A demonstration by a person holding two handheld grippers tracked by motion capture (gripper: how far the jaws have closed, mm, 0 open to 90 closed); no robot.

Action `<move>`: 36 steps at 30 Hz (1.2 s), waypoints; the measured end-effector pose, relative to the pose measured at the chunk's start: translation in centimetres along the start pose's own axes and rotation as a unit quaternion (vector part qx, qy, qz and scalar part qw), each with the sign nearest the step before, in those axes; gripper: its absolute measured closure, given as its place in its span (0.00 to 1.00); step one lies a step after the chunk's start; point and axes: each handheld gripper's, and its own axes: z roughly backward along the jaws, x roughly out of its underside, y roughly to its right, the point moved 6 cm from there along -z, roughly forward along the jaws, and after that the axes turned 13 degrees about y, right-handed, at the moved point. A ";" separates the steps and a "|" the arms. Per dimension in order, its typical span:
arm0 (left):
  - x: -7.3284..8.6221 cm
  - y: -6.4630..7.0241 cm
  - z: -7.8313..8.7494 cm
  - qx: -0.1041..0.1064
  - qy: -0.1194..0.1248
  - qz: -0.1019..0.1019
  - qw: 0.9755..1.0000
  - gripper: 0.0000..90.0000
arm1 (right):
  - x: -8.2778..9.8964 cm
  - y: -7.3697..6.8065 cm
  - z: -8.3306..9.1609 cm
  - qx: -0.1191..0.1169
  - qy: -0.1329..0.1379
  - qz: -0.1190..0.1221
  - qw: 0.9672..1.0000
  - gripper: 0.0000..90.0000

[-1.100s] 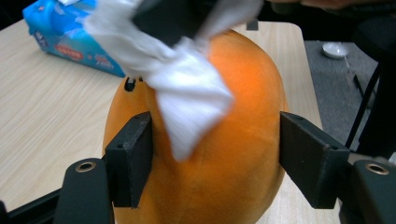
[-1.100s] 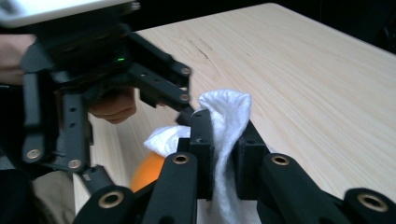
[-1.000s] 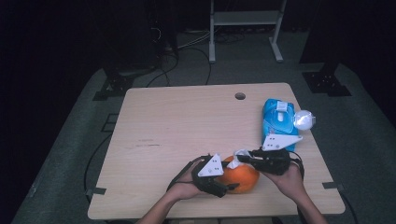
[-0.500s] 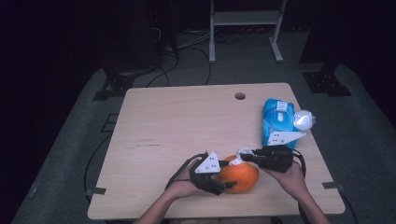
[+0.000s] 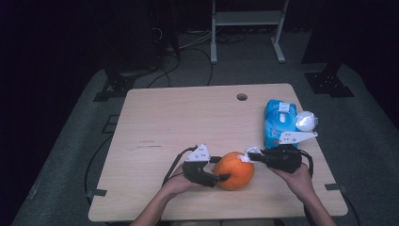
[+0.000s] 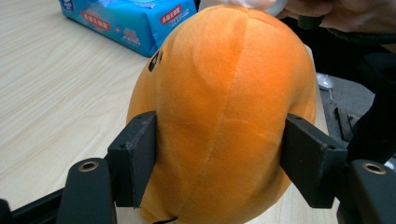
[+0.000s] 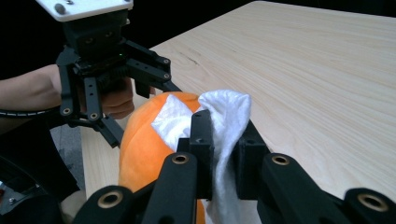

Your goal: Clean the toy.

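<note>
- The orange plush toy point(image 5: 234, 170) is seen near the front edge of the wooden table point(image 5: 188, 117), between the two grippers, resting on the tabletop
- The left gripper point(image 5: 217, 178) is clamped on the toy, one pad pressed into each flank, as seen in the left gripper view point(image 6: 219, 121)
- The right gripper point(image 5: 248, 156) is closed on a white wipe point(image 7: 219, 126), which is laid against the toy's top
- Compared with a second ago, both hands have been shifted slightly and the wipe brought onto the plush; wiping of the toy is judged to be under way
- A blue wet-wipe pack point(image 5: 278, 121) and a crumpled white wad point(image 5: 306, 120) lie close behind the right hand; the near edge is close
- Open room is left across the table's left and far parts
</note>
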 end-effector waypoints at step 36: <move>-0.7 0.2 -1.0 -0.022 0.011 0.014 1.000 0.35 | -1.1 -3.0 -1.9 -0.008 0.018 0.067 0.998 0.88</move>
